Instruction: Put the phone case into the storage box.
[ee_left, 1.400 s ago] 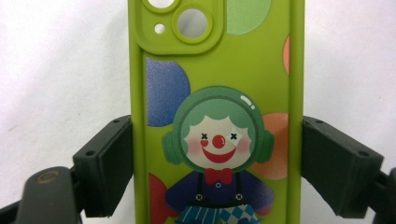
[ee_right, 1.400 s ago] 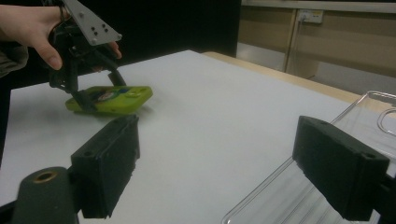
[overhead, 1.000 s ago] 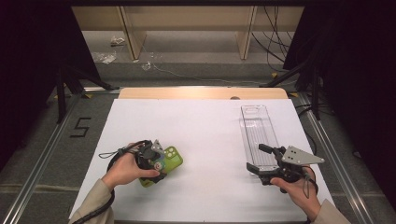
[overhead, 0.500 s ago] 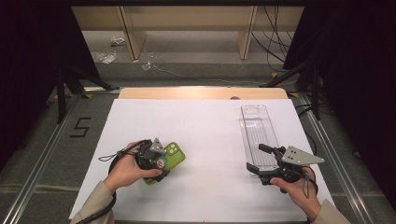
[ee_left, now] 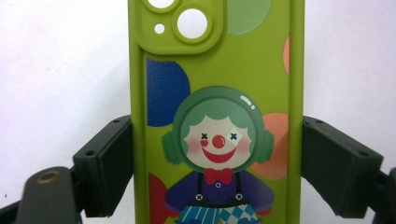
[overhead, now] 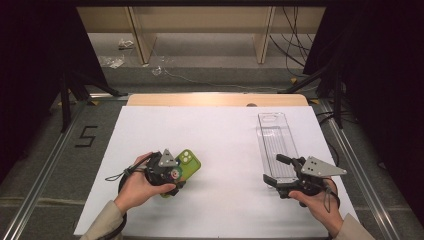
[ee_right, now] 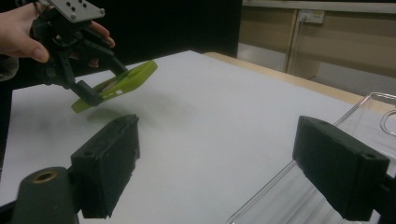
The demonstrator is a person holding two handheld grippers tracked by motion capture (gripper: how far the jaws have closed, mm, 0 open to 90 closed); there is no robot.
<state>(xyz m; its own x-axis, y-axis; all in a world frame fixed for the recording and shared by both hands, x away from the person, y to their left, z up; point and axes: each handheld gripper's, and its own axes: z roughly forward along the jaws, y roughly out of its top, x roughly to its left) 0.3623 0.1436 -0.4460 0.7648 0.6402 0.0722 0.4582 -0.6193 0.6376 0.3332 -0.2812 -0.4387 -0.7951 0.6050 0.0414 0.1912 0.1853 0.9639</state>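
Left gripper view: we clamp the case (ee_left: pixel 212 116) by its long edges, light, flexible; right gripper (overhead: pixel 274 176) open, empty.

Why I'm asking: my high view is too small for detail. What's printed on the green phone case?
Observer: The left gripper view shows that the phone case bears a smiling clown with green hair, a red nose and a red bow tie.
Operator: Is it lying on the table?
Observer: No. In the right gripper view it hangs tilted above the table, held in the left gripper, with its shadow beneath it.
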